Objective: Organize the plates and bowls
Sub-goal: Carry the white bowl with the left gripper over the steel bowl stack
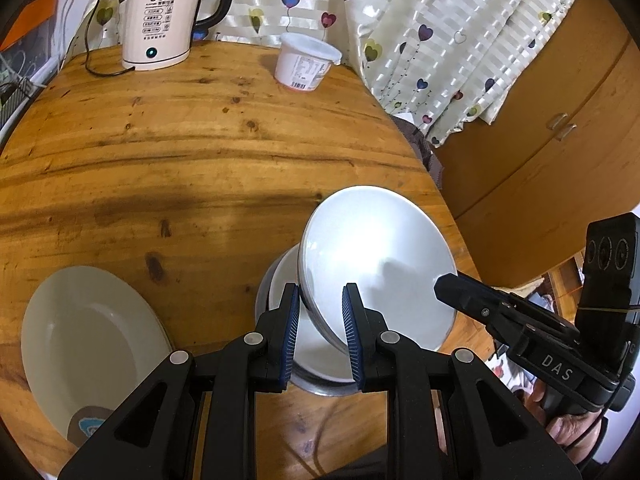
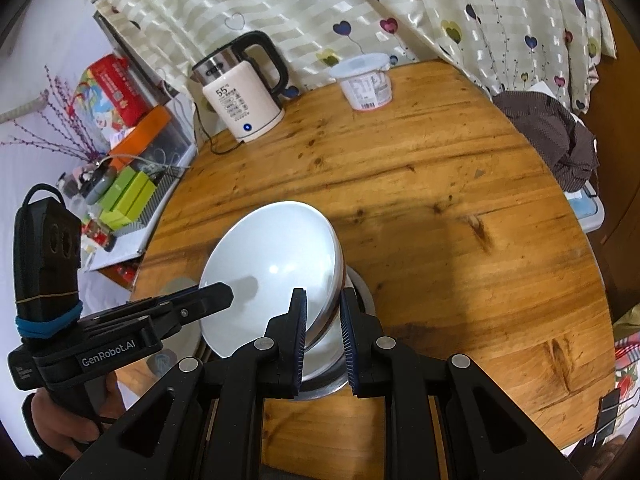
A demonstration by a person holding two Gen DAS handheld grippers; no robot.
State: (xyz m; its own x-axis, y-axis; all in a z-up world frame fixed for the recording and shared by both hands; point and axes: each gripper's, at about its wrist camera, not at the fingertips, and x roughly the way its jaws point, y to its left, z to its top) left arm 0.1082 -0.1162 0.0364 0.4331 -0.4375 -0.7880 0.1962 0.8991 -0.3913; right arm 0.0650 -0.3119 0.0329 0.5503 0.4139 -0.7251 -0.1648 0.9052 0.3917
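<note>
On the table (image 1: 200, 140), near its front left edge, lies a cream plate (image 1: 88, 336) with nothing on it except a small printed motif by its near rim. At the far left corner stands an electric kettle (image 1: 160, 20) on its base, and further right along the far edge a white plastic tub (image 1: 304, 62) with its lid on.

Toward the front right of the table a white bowl (image 1: 380, 264) is held tilted on edge, empty, above a metal bowl (image 1: 320, 388) that has a white dish (image 1: 316, 356) nested inside.

The left hand-held gripper (image 1: 320, 332) is nearly closed, its blue pads pinching the tilted bowl's left rim. The right hand-held gripper (image 2: 323, 336) is likewise narrowly closed, clamping the same bowl's right rim.
</note>
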